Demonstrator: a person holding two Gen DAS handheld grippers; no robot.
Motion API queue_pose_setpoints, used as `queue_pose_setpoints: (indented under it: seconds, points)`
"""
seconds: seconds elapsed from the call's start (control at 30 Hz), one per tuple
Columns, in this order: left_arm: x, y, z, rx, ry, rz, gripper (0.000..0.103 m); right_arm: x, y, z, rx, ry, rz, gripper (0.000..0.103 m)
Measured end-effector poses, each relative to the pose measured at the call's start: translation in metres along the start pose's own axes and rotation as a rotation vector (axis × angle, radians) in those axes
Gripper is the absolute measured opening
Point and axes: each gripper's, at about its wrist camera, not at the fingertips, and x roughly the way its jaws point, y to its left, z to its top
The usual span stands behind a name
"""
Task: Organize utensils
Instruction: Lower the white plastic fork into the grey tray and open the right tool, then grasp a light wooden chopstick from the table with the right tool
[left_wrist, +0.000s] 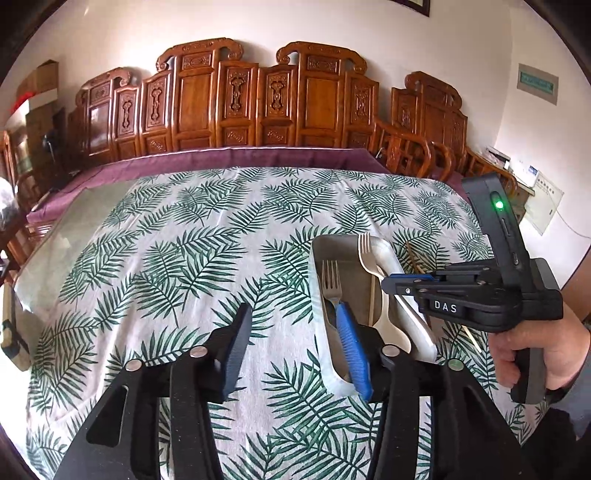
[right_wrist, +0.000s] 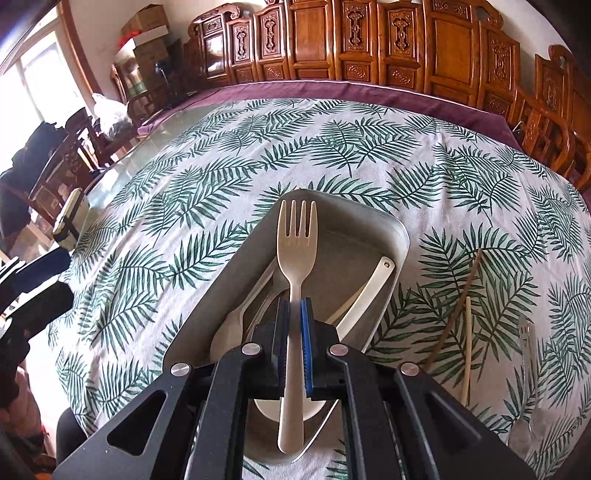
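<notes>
- gripping a cream plastic fork (right_wrist: 295, 280) by the middle of its handle, the right gripper (right_wrist: 294, 343) has both pads pressed against it; tines point away from the camera, out over the tray.
- left gripper (left_wrist: 295, 354) fingers spread wide, nothing between them; its blue-padded right finger (left_wrist: 352, 354) overlaps the near rim of the tray in view; contact cannot be told.
- grey tray (right_wrist: 400, 236) sits on the fern-print tablecloth (right_wrist: 221, 177); inside lie a metal fork (left_wrist: 331, 284), a white spoon (right_wrist: 364, 295) and more pale utensils, partly hidden.
- right of the tray, on the cloth: a dark chopstick (right_wrist: 456, 302), a pale chopstick (right_wrist: 466, 347), a clear plastic fork (right_wrist: 526, 332).
- beyond the table, carved wooden chairs (left_wrist: 236, 99) line the wall.
</notes>
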Motion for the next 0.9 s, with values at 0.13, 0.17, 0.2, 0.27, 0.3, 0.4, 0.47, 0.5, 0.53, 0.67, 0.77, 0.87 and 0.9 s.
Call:
queue_pose_setpoints:
  seconds: [0.13,0.17,0.2,0.27,0.3,0.4,0.47,0.5,0.53,0.67,0.77,0.87,0.9]
  points:
    - [0.0,0.0,-0.001,-0.005,0.0,0.001,0.055,0.003,0.0,0.001,0.005,-0.001,0.002,0.009]
    - [0.0,0.0,-0.002,-0.005,0.0,0.002,0.057,0.003,0.0,0.001,0.003,-0.001,0.007,0.009]
    - [0.0,0.0,-0.002,-0.005,0.0,0.0,0.057,0.002,0.001,0.0,-0.004,-0.004,0.011,0.009]
    - [0.001,0.0,-0.002,-0.006,0.003,-0.003,0.057,0.0,0.001,0.0,-0.016,-0.009,0.01,0.009]
    - [0.001,-0.001,-0.002,-0.006,0.004,-0.001,0.057,0.0,0.0,-0.001,-0.015,-0.009,0.012,0.009]
    - [0.002,-0.002,-0.004,-0.001,0.01,0.0,0.057,-0.007,-0.003,-0.004,-0.012,-0.023,0.014,0.009]
    - [0.002,-0.005,-0.005,0.004,0.012,-0.002,0.057,-0.016,-0.007,-0.01,-0.021,-0.037,0.009,0.009]
    - [0.002,-0.006,-0.005,0.006,0.013,-0.003,0.057,-0.021,-0.01,-0.013,-0.024,-0.044,0.008,0.009]
    - [0.003,-0.008,-0.006,0.01,0.016,-0.005,0.058,-0.027,-0.015,-0.018,-0.029,-0.05,0.005,0.009]
    - [0.005,-0.019,-0.007,0.024,0.022,-0.018,0.059,-0.053,-0.042,-0.041,-0.039,-0.069,-0.029,0.009]
    - [0.009,-0.03,-0.006,0.037,0.034,-0.037,0.059,-0.068,-0.07,-0.058,-0.025,-0.07,-0.054,0.01]
    - [0.015,-0.047,-0.002,0.053,0.039,-0.053,0.059,-0.079,-0.097,-0.075,-0.014,-0.063,-0.095,0.017]
    - [0.017,-0.054,-0.001,0.059,0.04,-0.059,0.059,-0.082,-0.108,-0.08,-0.006,-0.06,-0.108,0.017]
